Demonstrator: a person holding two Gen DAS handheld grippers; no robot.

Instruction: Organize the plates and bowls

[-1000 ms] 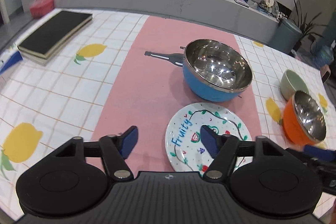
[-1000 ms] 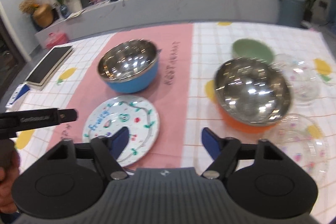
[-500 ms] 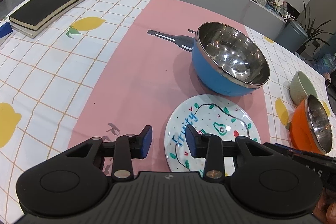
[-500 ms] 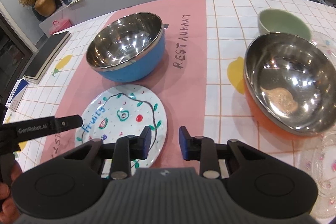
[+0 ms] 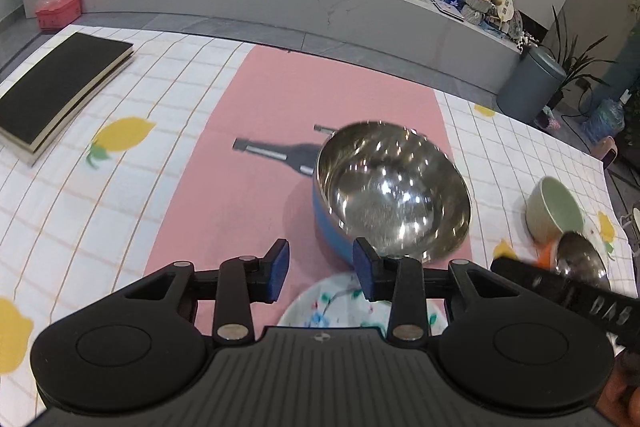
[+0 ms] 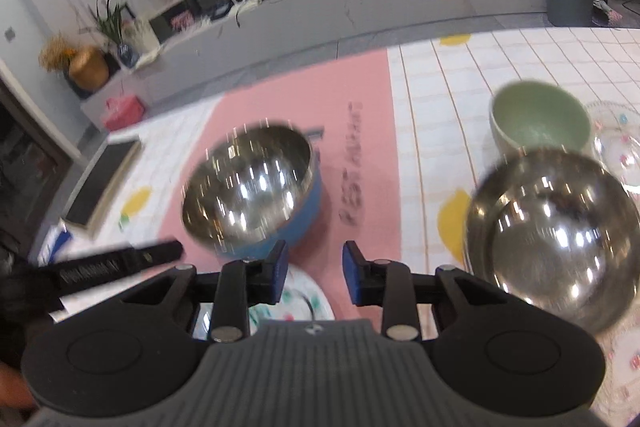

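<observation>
The blue steel-lined bowl (image 5: 392, 191) (image 6: 248, 183) stands on the pink runner just beyond both grippers. A white "Fruity" plate (image 5: 336, 303) (image 6: 308, 301) lies below them, mostly hidden under the gripper bodies. My left gripper (image 5: 320, 263) is open with narrow jaws and nothing between them, its right pad near the bowl's rim. My right gripper (image 6: 315, 267) has jaws opening slightly, also holding nothing. The orange steel-lined bowl (image 6: 552, 239) (image 5: 582, 263) sits to the right, with a green bowl (image 6: 538, 117) (image 5: 554, 211) behind it.
A black book (image 5: 60, 87) lies at the table's far left. Clear glass plates (image 6: 618, 147) sit at the right edge beside the green bowl. The other gripper's black finger crosses each view (image 5: 560, 295) (image 6: 116, 263). A grey counter runs behind the table.
Both grippers narrowed their jaws and moved forward over the plate toward the blue bowl. The plate has slid mostly out of sight beneath them.
</observation>
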